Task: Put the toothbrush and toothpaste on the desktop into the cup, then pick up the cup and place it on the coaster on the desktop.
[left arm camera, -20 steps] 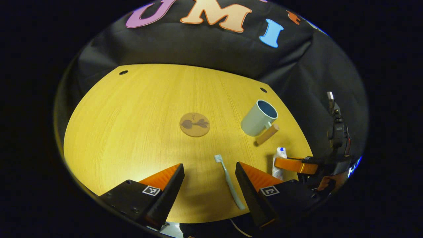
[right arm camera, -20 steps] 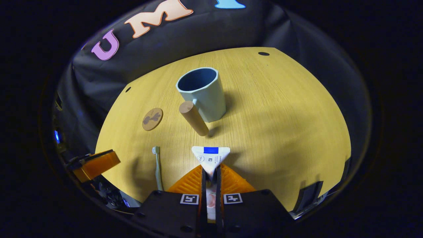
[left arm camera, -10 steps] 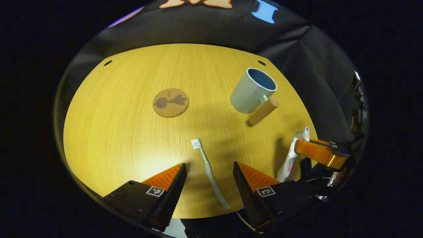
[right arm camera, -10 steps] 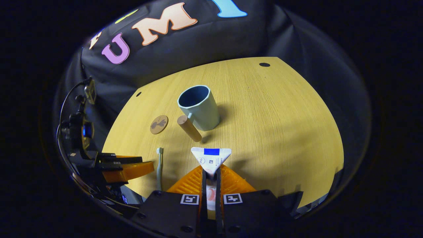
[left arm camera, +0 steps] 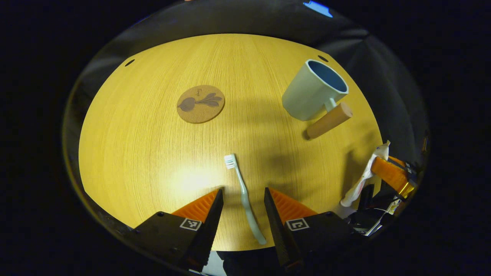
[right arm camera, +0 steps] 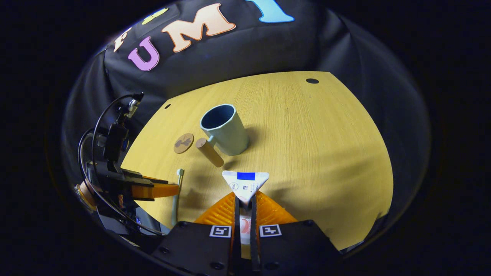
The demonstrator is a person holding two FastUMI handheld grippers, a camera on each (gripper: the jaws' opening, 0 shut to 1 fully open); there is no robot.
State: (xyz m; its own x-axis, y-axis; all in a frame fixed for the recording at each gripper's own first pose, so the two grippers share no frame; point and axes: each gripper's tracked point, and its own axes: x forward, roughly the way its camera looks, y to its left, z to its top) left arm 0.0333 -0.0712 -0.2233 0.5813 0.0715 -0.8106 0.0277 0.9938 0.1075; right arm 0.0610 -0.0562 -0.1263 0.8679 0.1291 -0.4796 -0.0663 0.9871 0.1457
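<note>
Blue-banded toothpaste (right arm camera: 245, 183) print unreadable, clamped in right gripper (right arm camera: 244, 205)

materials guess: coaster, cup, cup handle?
Coaster: likely cork, matte and speckled tan, dark printed plant motif.
Cup: probably matte plastic or ceramic, pale outside, blue inside, no glare.
Cup handle: looks like plain wood, a tan cylinder with a flat end.

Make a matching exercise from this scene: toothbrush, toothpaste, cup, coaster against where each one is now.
Things:
1. toothbrush
2. toothpaste
3. cup
4. coaster

Places:
A. clamped in the right gripper, off the desktop
B. lying flat on the desktop between the left gripper's open fingers
C. bare, nothing on it
D. standing upright, nothing in it

Pairs: 1-B, 2-A, 3-D, 4-C
</note>
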